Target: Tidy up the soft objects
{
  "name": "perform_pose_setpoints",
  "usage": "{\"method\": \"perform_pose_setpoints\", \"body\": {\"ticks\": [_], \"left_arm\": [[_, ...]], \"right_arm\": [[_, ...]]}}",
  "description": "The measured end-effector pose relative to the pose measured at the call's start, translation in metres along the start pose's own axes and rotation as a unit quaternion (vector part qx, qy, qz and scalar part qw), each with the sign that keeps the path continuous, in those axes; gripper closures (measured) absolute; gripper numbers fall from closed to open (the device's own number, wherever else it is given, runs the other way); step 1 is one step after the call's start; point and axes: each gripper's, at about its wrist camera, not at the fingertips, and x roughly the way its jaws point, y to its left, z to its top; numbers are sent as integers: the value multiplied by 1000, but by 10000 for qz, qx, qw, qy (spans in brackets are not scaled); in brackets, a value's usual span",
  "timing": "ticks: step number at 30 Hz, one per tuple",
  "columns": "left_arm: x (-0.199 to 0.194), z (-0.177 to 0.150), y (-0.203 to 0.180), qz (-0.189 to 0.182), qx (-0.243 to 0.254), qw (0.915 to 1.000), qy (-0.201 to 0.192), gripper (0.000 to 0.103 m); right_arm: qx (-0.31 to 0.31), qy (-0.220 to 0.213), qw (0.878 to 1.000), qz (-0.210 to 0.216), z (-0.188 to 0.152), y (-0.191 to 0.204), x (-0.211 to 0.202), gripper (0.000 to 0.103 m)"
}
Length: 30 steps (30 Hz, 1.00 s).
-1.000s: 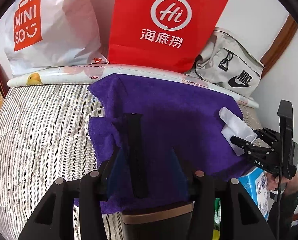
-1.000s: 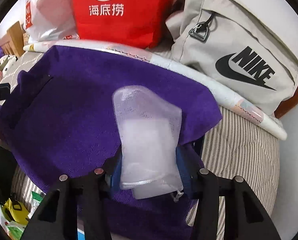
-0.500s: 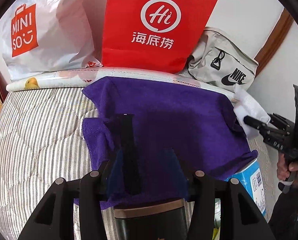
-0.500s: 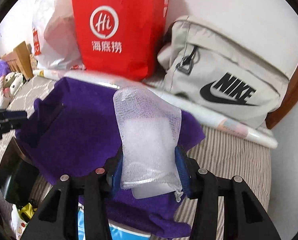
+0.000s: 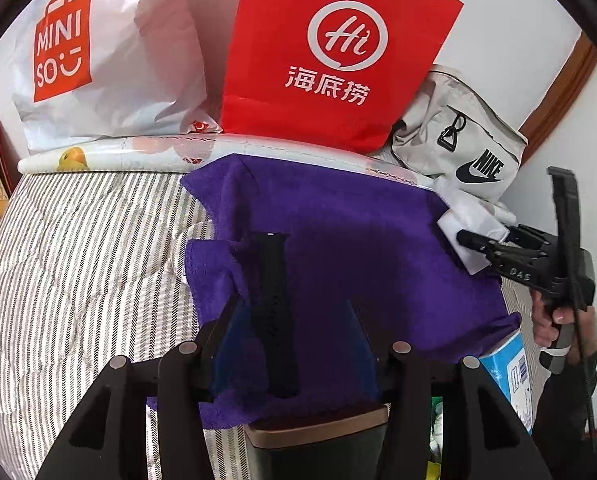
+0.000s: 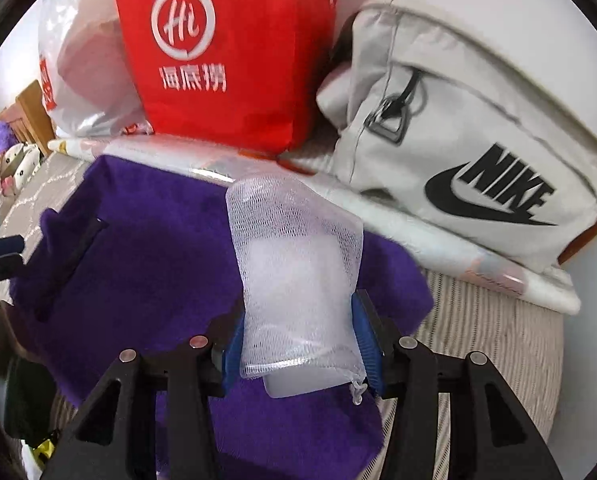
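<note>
Carried rightward off the purple towel (image 6: 146, 280) toward the Nike bag (image 6: 478, 152): white mesh pouch (image 6: 298, 272), pinched in the right gripper (image 6: 298, 344) jaws, long axis running forward along the fingers. Clamped in the left gripper (image 5: 294, 344) jaws: towel edge plus a black strap (image 5: 274, 312). Nearer the bag: right hand. Behind, against the wall on the bed (image 5: 78, 260): red bag (image 5: 338, 52), Miniso bag (image 5: 106, 56).

Left tool (image 5: 294, 344) angled down, clamped on cloth; right tool (image 6: 298, 344) angled down, pads gripping, hand (image 5: 554, 316) on handle.
</note>
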Motion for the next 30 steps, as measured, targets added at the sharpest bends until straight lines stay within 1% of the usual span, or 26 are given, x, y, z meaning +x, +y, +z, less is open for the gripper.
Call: {"method": "perform_pose_setpoints", "body": {"ticks": [5,7,8,10,11,12,13,17,24,27,30], "left_arm": [[2,1,3,0,-30,10000,15,55],[3,1,3,4,-32,10000,28,55],[4,1,3,0,-27,10000,34,55],[4,1,2,-6,-24,10000,52,55],[4,1,1,-13,-20,10000,58,55],[3,0,1,-22,-11,10000,62,55],[2,0,0,-29,-6,10000,63,55],[-5,-3,-3,-40,18,10000,37,55],[-27,-16,-7,17,33,10000,-14,54],[-41,-27,-8,15,30,10000,-49,54],[-55,-40,-9,-47,32,9999,-101,54]], "right_arm": [[28,146,9999,47,-1,0,14,52],[15,159,9999,46,-1,1,16,48],[-5,190,9998,34,-1,1,17,44],[-59,178,9998,62,-2,3,16,40],[-61,155,9998,62,-3,2,15,33],[-63,125,9999,57,-4,3,13,24],[-79,88,9999,51,-5,4,10,20],[-58,21,10000,33,-8,3,-1,17],[-55,-72,9999,61,-25,6,-33,16],[54,-183,9998,97,-36,10,-54,16],[218,-410,9987,207,-52,16,-85,16]]}}
